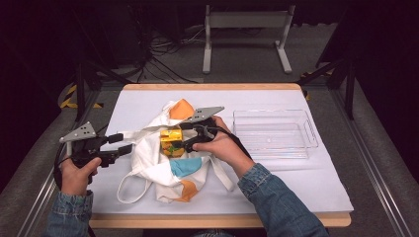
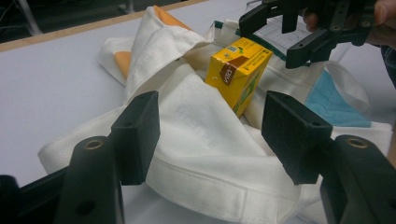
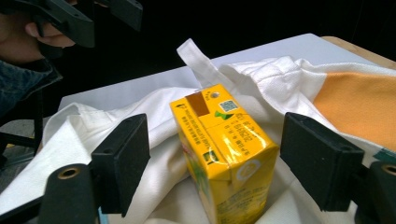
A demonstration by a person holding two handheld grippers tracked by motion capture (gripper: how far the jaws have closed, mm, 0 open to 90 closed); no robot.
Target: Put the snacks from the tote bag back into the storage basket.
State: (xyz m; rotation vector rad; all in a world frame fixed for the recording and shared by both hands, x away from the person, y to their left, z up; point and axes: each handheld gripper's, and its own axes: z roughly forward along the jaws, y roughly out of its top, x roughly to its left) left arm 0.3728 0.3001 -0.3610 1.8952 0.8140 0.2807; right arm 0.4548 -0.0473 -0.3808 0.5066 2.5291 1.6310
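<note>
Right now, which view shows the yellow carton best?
The right gripper view: the carton stands close up between its open jaws, top and printed sides sharp. The left gripper view shows it farther off, tilted against the bag. The high view shows it small beside the right gripper.
</note>
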